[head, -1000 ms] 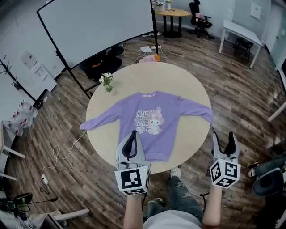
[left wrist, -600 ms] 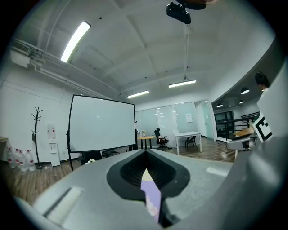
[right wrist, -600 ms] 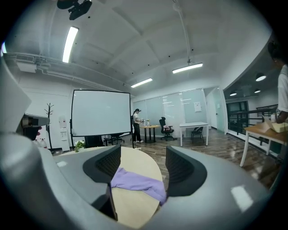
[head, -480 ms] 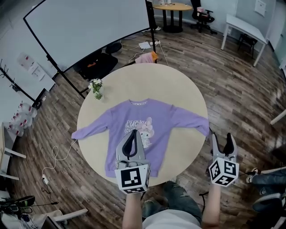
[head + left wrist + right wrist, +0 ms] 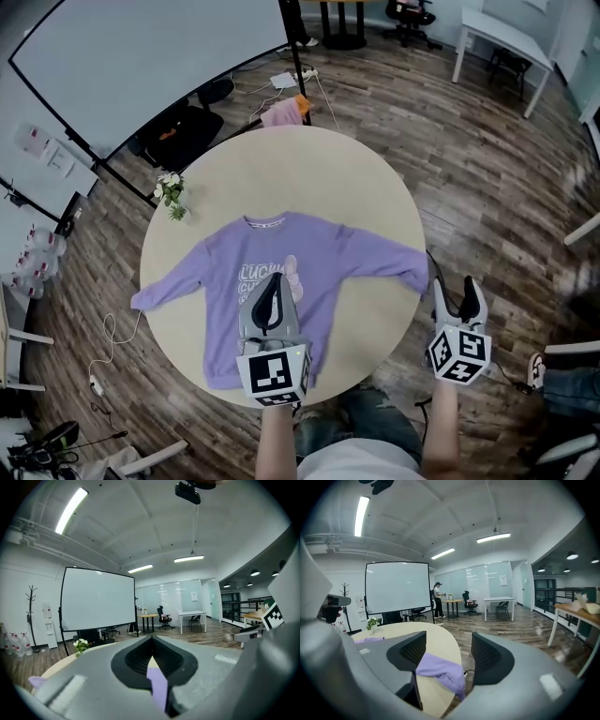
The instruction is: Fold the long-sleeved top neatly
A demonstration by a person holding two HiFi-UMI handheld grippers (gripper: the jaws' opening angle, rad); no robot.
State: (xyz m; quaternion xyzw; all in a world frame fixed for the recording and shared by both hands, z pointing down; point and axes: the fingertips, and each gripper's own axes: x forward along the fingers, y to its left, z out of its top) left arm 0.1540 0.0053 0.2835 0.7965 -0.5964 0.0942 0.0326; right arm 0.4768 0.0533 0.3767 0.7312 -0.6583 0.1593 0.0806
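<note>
Your left claw has its jaws together, above the lower part of the purple top lying flat on the bench. Your right claw stands wide, near the top's sleeve end.

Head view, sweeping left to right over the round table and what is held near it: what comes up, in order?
White flowers → left gripper, shut, above the purple top → sleeve end hanging off the table's edge → right gripper, open.
</note>
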